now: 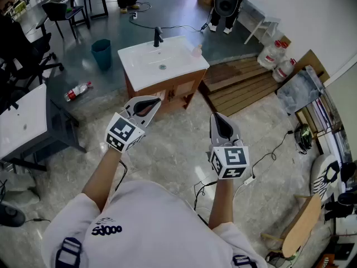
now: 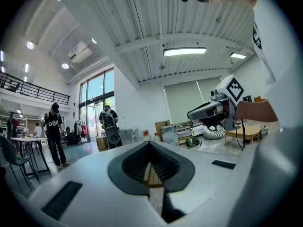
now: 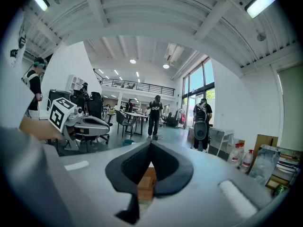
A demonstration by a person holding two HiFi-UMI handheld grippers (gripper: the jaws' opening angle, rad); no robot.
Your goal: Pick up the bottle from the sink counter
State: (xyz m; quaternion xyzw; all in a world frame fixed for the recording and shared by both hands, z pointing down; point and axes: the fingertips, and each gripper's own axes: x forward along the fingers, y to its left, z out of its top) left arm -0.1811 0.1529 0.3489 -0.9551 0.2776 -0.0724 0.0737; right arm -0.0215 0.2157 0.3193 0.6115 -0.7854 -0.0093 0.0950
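A small pale pink bottle (image 1: 197,50) stands at the right rear corner of the white sink counter (image 1: 179,66), beside the basin with its black tap (image 1: 158,36). In the head view both grippers hang above the floor in front of the wooden cabinet, well short of the bottle. My left gripper (image 1: 153,101) is shut and empty, its tip near the cabinet's front. My right gripper (image 1: 216,118) is also shut, with nothing between its fingers. Each gripper view shows its own jaws closed tip to tip (image 2: 150,143) (image 3: 151,144). The bottle cannot be made out in the gripper views.
A plastic bottle (image 1: 78,90) lies on the floor left of the cabinet, near a teal bin (image 1: 101,53). A wooden pallet (image 1: 240,82) and large water jugs (image 1: 276,54) sit to the right. A white table (image 1: 22,121) stands at the left. Cables trail across the floor.
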